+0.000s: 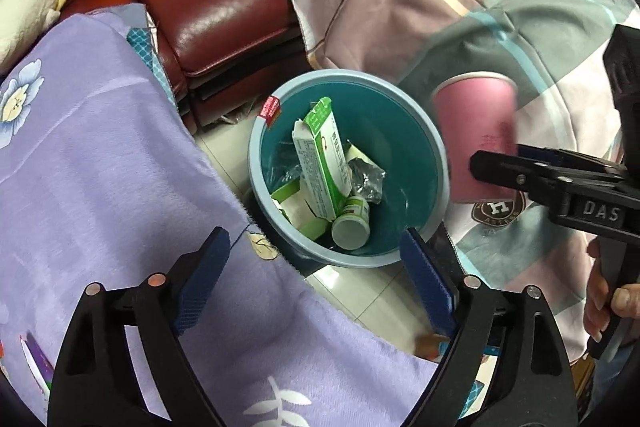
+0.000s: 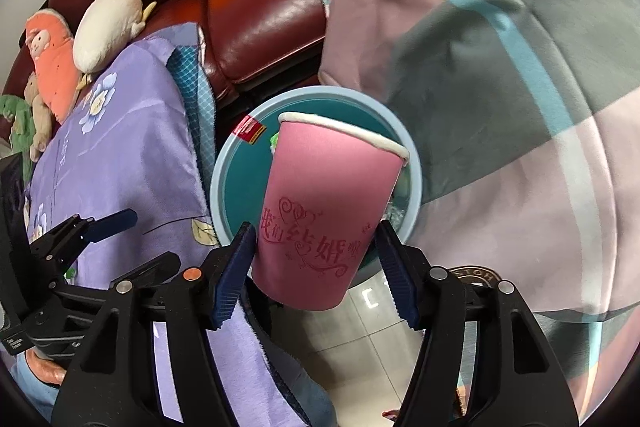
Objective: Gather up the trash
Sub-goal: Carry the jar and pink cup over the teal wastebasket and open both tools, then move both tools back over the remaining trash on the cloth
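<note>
Right tongs [image 2: 316,259] apparently clamped on pink cup [image 2: 332,203] above blue bin [image 1: 436,147]; left tongs [image 1: 316,275] wide, empty.

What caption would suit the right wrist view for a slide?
Right gripper holding a pink paper cup above the blue trash bin, beside a red sofa.

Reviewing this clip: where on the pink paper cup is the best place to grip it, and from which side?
Grip the pink paper cup across its lower wall, coming from the base end, as the right gripper does: the wall tapers narrower there and the base stiffens it, while the rolled rim is wider.
</note>
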### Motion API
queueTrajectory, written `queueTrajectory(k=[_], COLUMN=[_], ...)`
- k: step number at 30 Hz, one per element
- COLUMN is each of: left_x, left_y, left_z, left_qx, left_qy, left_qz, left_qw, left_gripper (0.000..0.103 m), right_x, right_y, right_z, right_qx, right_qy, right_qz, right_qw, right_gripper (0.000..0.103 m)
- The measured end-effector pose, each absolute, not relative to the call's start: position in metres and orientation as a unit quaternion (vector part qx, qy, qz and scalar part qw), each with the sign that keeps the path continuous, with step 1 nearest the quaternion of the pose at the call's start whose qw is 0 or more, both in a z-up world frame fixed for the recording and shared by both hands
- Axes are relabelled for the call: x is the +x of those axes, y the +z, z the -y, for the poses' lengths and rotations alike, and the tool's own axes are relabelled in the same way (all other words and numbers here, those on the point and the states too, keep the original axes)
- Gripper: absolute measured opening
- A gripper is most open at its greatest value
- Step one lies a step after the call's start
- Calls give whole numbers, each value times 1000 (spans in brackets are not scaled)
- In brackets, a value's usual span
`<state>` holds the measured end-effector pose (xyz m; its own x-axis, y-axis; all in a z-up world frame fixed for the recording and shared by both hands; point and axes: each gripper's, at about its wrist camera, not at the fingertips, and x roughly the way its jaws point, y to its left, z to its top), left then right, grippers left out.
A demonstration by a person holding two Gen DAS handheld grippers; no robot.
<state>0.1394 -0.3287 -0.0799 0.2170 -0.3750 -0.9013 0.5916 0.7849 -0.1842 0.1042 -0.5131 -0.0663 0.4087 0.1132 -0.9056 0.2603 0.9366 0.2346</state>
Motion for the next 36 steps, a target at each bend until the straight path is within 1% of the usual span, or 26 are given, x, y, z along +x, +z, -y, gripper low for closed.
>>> queueTrajectory(k=[2,5,7,12,19,22,28,36], left_x=[139,140,139,134,121,113,92,72], left_y=[-78,-76,-75,-69,-47,-35,-17,-10], left_z=[325,318,314,302,280,270,238,172], left_qx=[98,91,86,80,77,78,78,60], left_qy=[-312,-310,-308,-304,-300,-298,-287,-250], left_qz=[-541,-543,-545,-545,-530,-519,-501,-498], left_qw=[775,775,775,777,790,797,813,828], left_gripper=[90,90,90,90,90,90,90,90], right_x=[107,107,105,98,87,80,64,46], right_y=[-68,-67,-65,-57,-44,-35,-23,-24], right_z=[509,504,502,496,478,468,442,402], right_qx=[172,172,172,172,171,169,165,161], right_qy=[-43,-43,-46,-49,-45,-43,-25,0], right_qz=[-547,-550,-549,-549,-550,-546,-541,-552], right_qw=[818,816,816,817,816,819,824,818], right_gripper=[65,66,72,77,78,83,84,84])
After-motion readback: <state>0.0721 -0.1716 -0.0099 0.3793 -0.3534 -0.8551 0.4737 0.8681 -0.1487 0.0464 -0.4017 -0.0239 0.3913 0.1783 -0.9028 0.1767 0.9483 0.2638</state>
